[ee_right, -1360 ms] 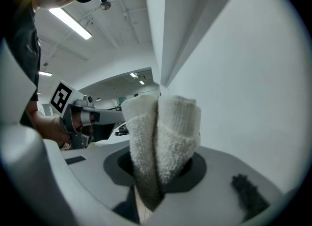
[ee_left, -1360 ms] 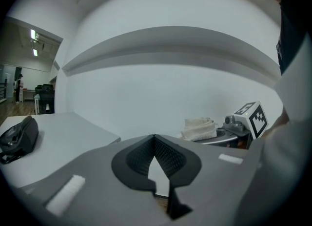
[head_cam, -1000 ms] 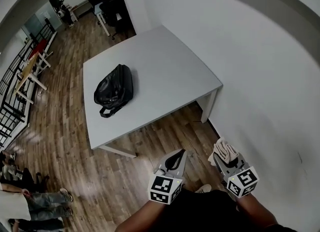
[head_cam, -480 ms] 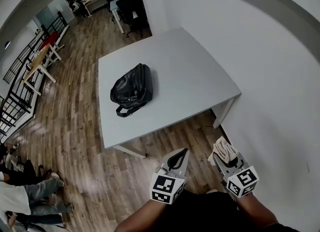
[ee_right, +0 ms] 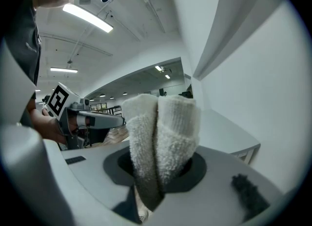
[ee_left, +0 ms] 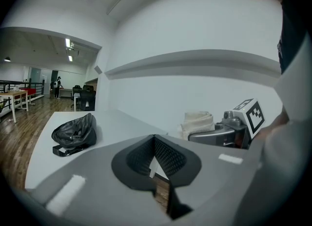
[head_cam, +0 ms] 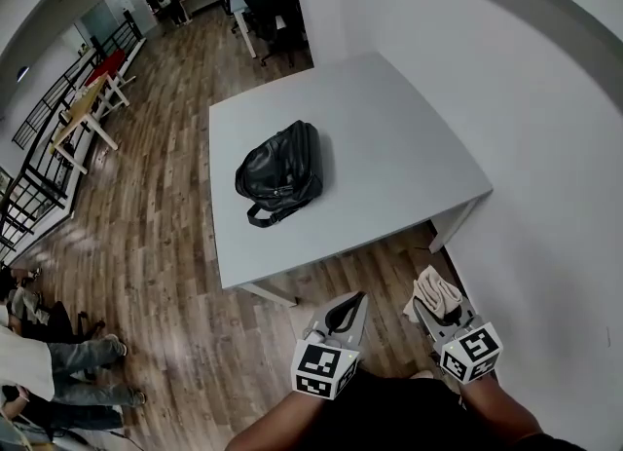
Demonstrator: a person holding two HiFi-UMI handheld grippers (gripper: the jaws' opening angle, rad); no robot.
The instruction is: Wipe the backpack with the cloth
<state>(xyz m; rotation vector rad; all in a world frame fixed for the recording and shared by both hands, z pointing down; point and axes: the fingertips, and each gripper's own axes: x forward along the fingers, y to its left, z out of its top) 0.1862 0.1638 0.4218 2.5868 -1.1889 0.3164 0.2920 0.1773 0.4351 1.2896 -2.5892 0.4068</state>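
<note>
The backpack (head_cam: 282, 172) on the table (head_cam: 389, 128) now sits nearer than a second ago. The right gripper (head_cam: 433, 309) still clamps the cloth (head_cam: 437, 292); the left gripper (head_cam: 352, 303) stays closed, empty.

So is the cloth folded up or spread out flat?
Folded up: the cloth bulges in two thick folds from the shut right gripper.

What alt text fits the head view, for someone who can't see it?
A black backpack lies untouched on a white table. Nearer the camera, over wood floor, the right gripper holds a folded cloth and the left gripper is shut and empty.
</note>
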